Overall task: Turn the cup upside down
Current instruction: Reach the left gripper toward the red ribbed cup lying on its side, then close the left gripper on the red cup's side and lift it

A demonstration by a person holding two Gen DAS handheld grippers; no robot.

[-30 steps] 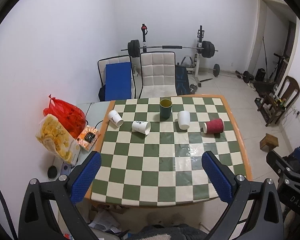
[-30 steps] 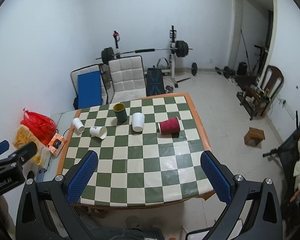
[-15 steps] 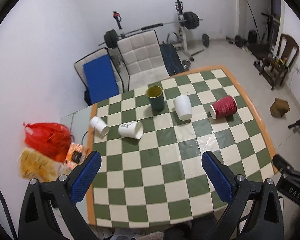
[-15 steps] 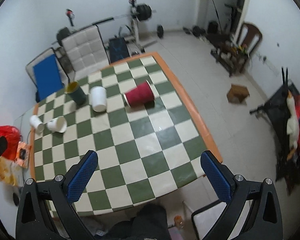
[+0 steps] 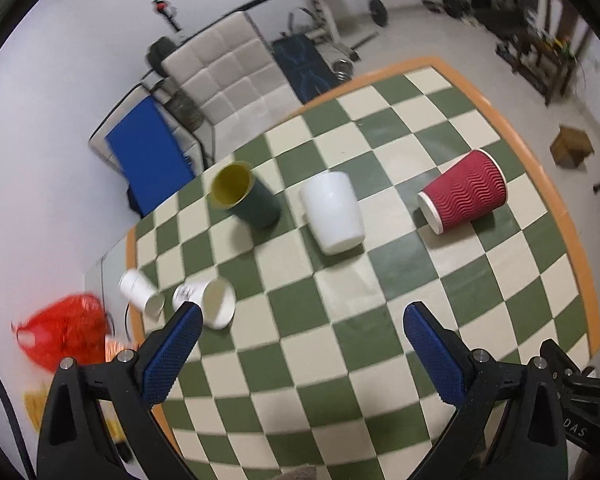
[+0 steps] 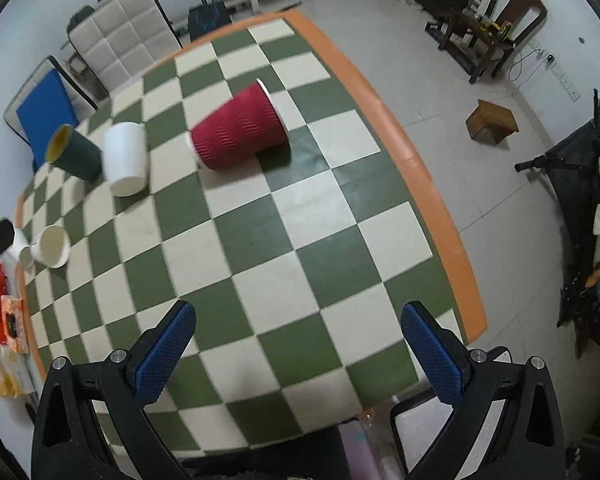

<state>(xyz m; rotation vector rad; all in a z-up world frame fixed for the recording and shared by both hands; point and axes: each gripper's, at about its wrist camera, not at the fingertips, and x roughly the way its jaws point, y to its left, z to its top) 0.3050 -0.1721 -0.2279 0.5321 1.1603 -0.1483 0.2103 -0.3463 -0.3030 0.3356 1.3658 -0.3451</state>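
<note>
Several cups sit on a green-and-cream checked table point(image 5: 380, 288). A dark green cup point(image 5: 244, 200) with a yellow inside stands upright. A white cup point(image 5: 334, 212) stands upside down beside it. A red ribbed cup point(image 5: 464, 196) lies on its side to the right. Two small white paper cups point(image 5: 212, 302) point(image 5: 140, 292) lie on their sides at the left edge. My left gripper point(image 5: 300, 336) is open and empty above the table's near half. My right gripper point(image 6: 298, 340) is open and empty, with the red cup point(image 6: 240, 134) well ahead of it.
The table has an orange rim point(image 6: 416, 168). Padded chairs point(image 5: 228, 72) and a barbell rack stand behind it. A red bag point(image 5: 64, 336) and snack packets lie on a low surface to the left. A wooden stool point(image 6: 492, 120) stands on the floor to the right.
Both grippers have moved forward and down toward the table, so the cups look larger and closer. Both stay open and empty. The cups have not moved.
</note>
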